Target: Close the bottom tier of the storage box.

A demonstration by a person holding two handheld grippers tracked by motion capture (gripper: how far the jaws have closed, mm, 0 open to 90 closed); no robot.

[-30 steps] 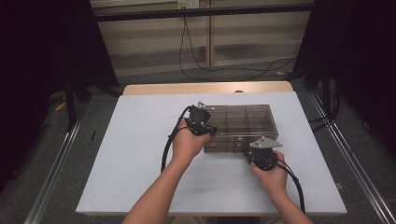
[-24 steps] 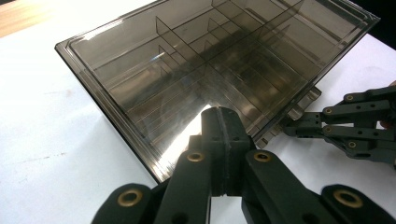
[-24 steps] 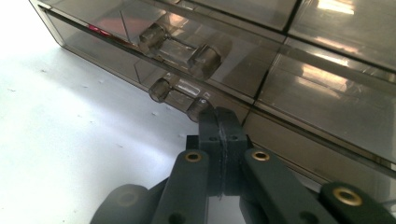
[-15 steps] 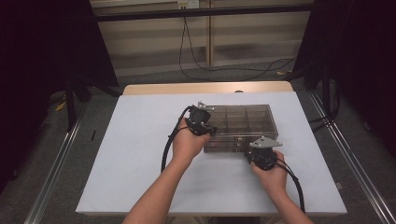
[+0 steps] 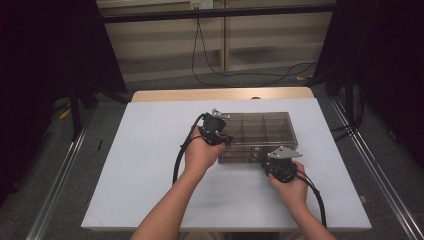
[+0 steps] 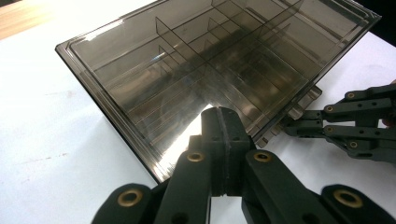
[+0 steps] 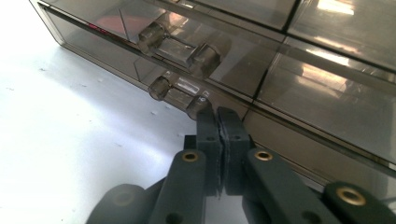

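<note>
A smoky transparent compartment box [image 5: 260, 131] lies on the white table [image 5: 150, 165], lid down, with empty dividers showing through. My left gripper [image 5: 225, 140] is shut, and its tips [image 6: 223, 122] rest on the lid [image 6: 201, 56] near the box's left edge. My right gripper [image 5: 276, 158] is shut at the box's front wall. Its tips [image 7: 218, 119] stand right beside the lower of two hinge-like latches [image 7: 180, 92], with nothing between the jaws. In the left gripper view the right gripper [image 6: 355, 125] shows at the box's far corner.
The table has bare white surface to the left of the box and in front of it. A wooden strip [image 5: 220, 94] runs along the far edge. Black cables [image 5: 177, 160] trail from both grippers toward the person. Metal rails [image 5: 60, 170] flank the table.
</note>
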